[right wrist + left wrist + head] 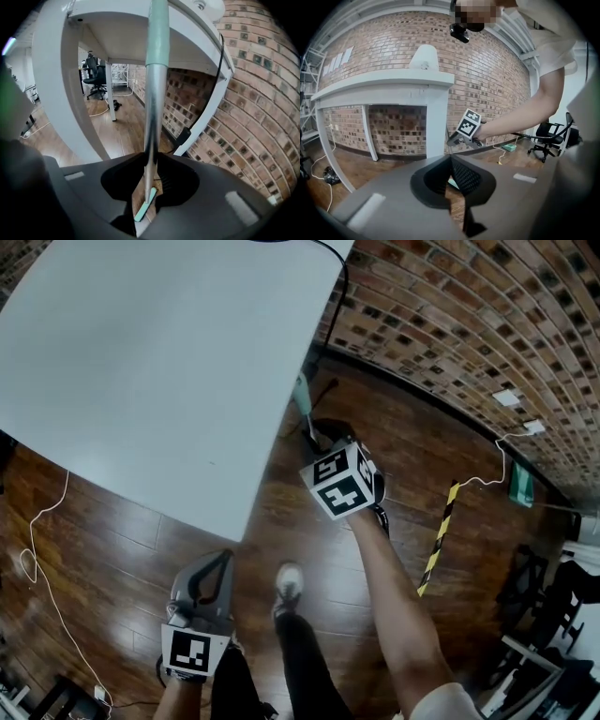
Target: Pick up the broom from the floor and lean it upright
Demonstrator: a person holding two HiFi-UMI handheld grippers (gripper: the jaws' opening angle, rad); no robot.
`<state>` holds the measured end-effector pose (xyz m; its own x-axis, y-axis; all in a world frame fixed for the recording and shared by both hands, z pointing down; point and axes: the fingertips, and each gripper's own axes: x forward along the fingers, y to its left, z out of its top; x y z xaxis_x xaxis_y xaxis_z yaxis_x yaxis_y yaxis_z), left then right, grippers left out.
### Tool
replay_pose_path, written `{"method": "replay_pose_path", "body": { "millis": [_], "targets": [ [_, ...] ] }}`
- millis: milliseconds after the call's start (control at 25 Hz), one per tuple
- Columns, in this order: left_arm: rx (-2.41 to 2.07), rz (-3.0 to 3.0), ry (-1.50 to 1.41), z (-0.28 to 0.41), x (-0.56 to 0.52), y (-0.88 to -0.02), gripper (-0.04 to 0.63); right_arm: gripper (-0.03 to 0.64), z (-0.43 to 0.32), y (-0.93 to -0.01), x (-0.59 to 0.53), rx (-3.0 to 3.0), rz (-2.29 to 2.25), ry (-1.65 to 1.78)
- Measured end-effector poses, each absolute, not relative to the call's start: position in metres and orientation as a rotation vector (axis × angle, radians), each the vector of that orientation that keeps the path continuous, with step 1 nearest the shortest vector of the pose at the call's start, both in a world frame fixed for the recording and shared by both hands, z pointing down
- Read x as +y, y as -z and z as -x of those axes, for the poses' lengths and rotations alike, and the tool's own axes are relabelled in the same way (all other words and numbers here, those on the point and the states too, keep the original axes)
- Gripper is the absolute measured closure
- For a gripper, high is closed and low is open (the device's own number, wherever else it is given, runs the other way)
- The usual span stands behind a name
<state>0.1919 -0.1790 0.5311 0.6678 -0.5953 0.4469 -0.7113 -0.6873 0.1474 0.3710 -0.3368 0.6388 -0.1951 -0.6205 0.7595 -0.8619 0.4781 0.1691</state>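
**Right gripper** (150, 164): the jaws pinch the broom (152, 108) on its silver pole, below the teal grip section. In the right gripper view the pole runs from the jaws toward 12 o'clock, near upright. The teal broom head (145, 205) shows through the jaw gap at 6 o'clock, down by the floor (112, 549).

**Broom position, head view:** the right gripper sits just off centre at 1 o'clock. The teal handle end stands at 11 o'clock of this gripper, just beside the right edge of the table (141, 362). Whether the handle touches that edge cannot be told.

**Left gripper** (451, 161): the jaw tips are pressed together, with nothing between them. In the head view this gripper is at 7 o'clock, well apart from the broom, and points toward 12 o'clock.

**Surroundings, head view:**
- The table fills the sector from 9 to 12 o'clock.
- The brick wall (450, 324) fills the sector from 1 to 3 o'clock.
- A shoe (289, 582) is at 6 o'clock, between the two arms.
- A striped strip (439, 535) lies on the floor at 4 o'clock.
- A white cable (42, 559) lies on the floor at 8 o'clock.
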Motion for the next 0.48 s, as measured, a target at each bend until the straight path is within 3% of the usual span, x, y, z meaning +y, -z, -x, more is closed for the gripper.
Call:
{"method": "replay_pose_path", "body": {
  "millis": [160,280,480],
  "targets": [
    [-1.024,-2.565,-0.525,-0.194,-0.180,-0.536,0.595,0.490,-0.370,-0.647,-0.338,-1.914,-1.259,-0.338],
    [-1.001,-2.566,-0.517,-0.198,-0.178,-0.537,0.595,0.425,-0.374,-0.653,-0.340,-1.918,-1.263,-0.401],
    [-0.926,-2.639,-0.555,-0.207,-0.171,-0.540,0.595,0.423,-0.377,-0.652,-0.345,-1.920,-1.295,-0.416]
  ]
}}
